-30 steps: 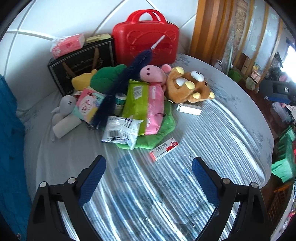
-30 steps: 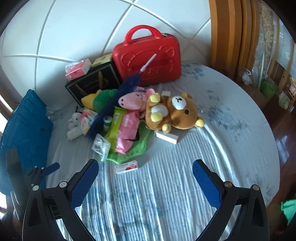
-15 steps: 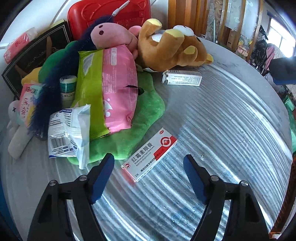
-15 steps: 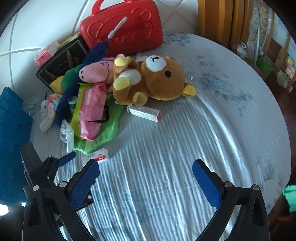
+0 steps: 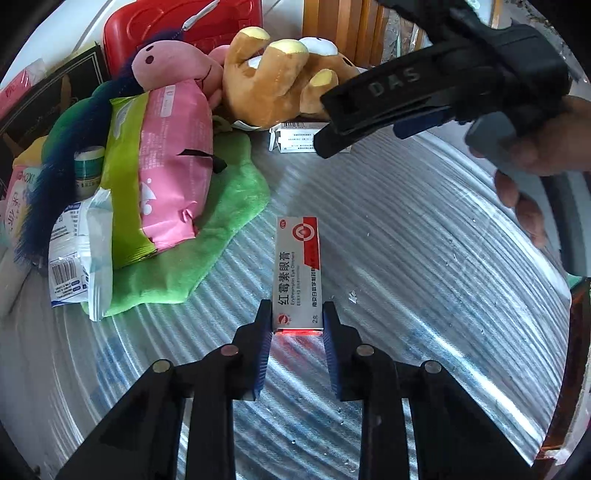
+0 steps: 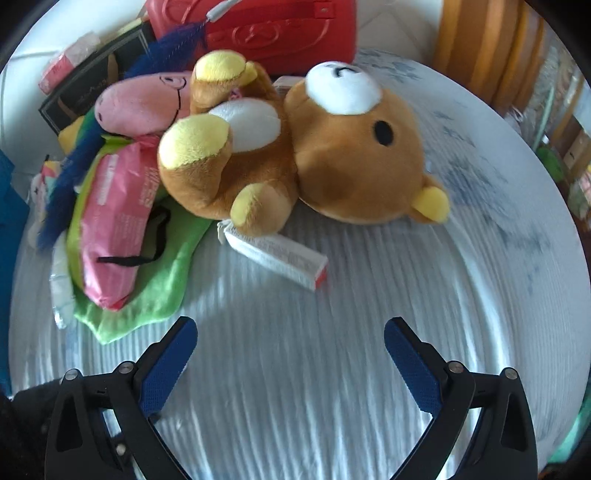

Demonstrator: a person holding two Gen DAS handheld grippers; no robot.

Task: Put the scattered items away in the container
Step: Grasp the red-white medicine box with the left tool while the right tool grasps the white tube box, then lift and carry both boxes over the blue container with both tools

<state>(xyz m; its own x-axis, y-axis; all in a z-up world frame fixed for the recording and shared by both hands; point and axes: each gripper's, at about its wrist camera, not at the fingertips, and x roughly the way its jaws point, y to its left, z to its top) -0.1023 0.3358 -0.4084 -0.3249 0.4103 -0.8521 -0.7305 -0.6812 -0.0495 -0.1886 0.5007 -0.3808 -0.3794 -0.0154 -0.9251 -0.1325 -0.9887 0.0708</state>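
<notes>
My left gripper [image 5: 297,321] is shut on the near end of a red-and-white ointment box [image 5: 298,266] lying on the striped sheet. My right gripper [image 6: 290,336] is open and empty, just short of a second white box [image 6: 280,258] that lies against a brown plush bear [image 6: 314,155]. The right gripper also shows in the left wrist view [image 5: 424,88], above that box [image 5: 295,138]. A pink pig plush [image 5: 173,62], a pink wipes pack [image 5: 173,170] and a green plush mat [image 5: 207,236] lie in a pile at left. A red case [image 6: 266,29] stands behind.
A black box [image 6: 92,92] stands at the back left beside the red case. A blue duster [image 5: 40,199], a white sachet [image 5: 77,258] and a small bottle [image 5: 86,170] lie in the pile. Wooden posts [image 6: 487,48] rise at the back right.
My left gripper moved in and shut on the ointment box, which has turned end-on to it. My right gripper moved forward toward the bear and the second box, staying open.
</notes>
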